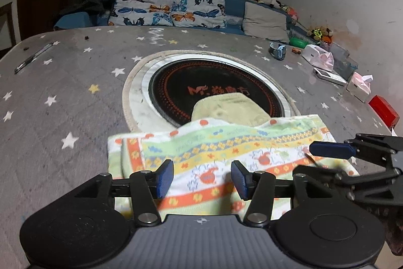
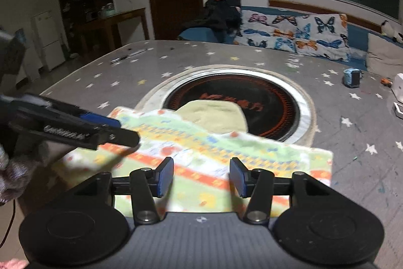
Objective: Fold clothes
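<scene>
Both grippers, left [image 1: 202, 178] and right [image 2: 201, 177], hover with jaws parted and empty over the striped orange-green patterned cloth [image 1: 226, 150] lying doubled on the grey star-print tabletop [image 1: 63, 97], probably poised over its near edge.

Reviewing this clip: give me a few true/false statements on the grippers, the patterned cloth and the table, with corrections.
1. Both the left gripper and right gripper are open. True.
2. The patterned cloth hangs in the air. False: it lies on the table.
3. A pale yellow-green cloth lies partly on the round black hotplate. True.
4. The red box sits on the hotplate. False: it is near the table's right edge.
</scene>
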